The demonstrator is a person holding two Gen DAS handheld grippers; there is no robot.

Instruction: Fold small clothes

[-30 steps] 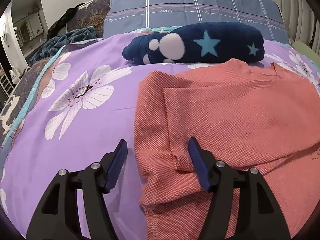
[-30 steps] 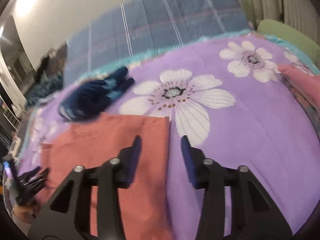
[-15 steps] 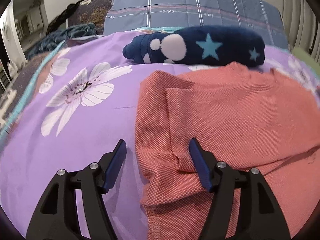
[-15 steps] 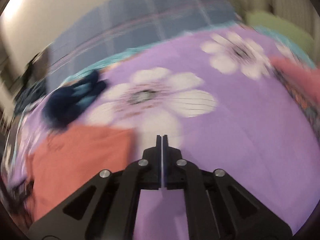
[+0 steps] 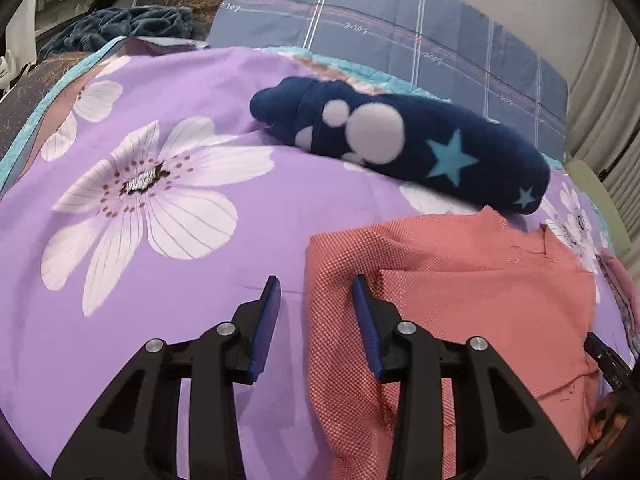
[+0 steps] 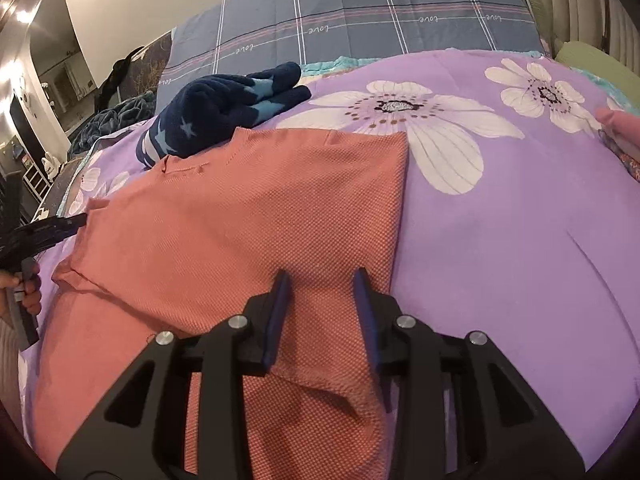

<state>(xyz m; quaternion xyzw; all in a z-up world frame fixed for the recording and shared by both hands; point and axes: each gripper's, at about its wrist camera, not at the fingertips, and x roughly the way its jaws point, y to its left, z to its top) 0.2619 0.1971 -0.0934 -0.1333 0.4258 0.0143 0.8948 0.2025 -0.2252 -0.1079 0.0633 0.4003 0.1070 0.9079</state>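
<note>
The coral shirt (image 5: pixel 460 300) runs off the bottom edge in both wrist views, its hem unseen. The navy starred fleece (image 6: pixel 224 108) hides the bedspread under it. The left gripper (image 6: pixel 44 232) shows only as a blurred dark shape at the frame's left edge.

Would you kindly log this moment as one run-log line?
phase: pre-grasp | left gripper: open, closing, straddles coral shirt edge | right gripper: open, opening, over shirt | navy fleece: beyond

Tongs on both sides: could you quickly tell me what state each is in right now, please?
Left tongs: open, just been closing, straddling the salmon shirt's edge, not gripping.
Right tongs: open, just been opening, over the shirt, holding nothing.
</note>
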